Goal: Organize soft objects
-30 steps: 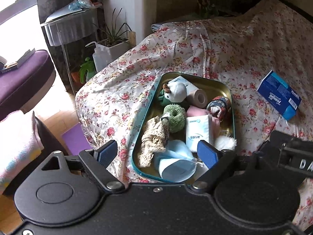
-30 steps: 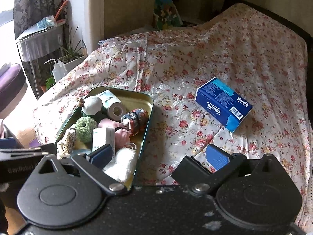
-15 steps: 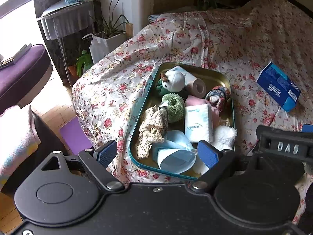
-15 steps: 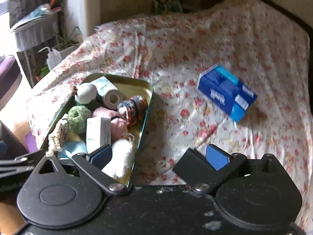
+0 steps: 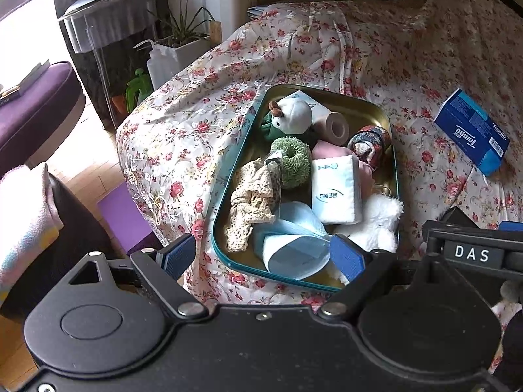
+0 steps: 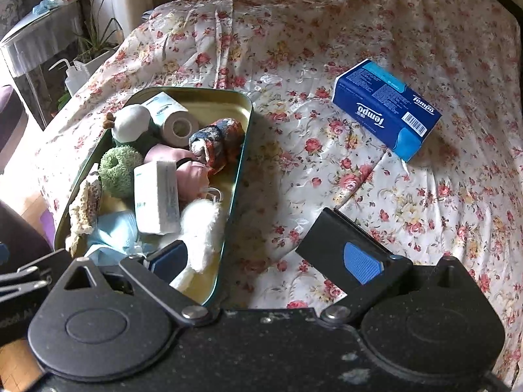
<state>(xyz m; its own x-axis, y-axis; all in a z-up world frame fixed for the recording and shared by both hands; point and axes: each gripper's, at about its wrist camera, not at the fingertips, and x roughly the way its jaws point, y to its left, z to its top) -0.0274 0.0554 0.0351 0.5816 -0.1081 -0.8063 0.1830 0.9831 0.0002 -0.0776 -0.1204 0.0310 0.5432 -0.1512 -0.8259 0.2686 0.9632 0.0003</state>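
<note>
Moved since a second ago: both cameras have tilted down and drawn in over the tin, which now sits nearer the middle of each view; the blue box has not shifted on the bed.
Left gripper (image 5: 263, 256): fingers spread wide and empty, hanging over the near end of the tin.
Right gripper (image 6: 266, 258): fingers likewise apart, holding nothing, one over the tin's near corner, the other over bare bedspread (image 6: 327, 23).
Tin tray (image 6: 240, 163): lies on the flowered bedspread, packed with a blue face mask (image 5: 291, 245), white fluffy toy (image 6: 199, 232), lace scrunchie (image 5: 250, 202), white tissue pack (image 5: 335, 191), green scrunchie (image 5: 292, 161), pink cloth, patterned roll (image 6: 217, 143), tape roll (image 6: 179, 127) and a white plush (image 5: 291, 116).
Tempo box (image 6: 385, 107): lies alone, well apart from the tin to its right.
Step in hand: likely the last item; the box is the only thing outside the tin.
Next move: the right gripper would reach out and straddle the box's narrow sides.
Writing: "Tempo" on the box, with a barcode; "DAS" on the right gripper's body in the left view; the tissue pack's print is too small to read.
</note>
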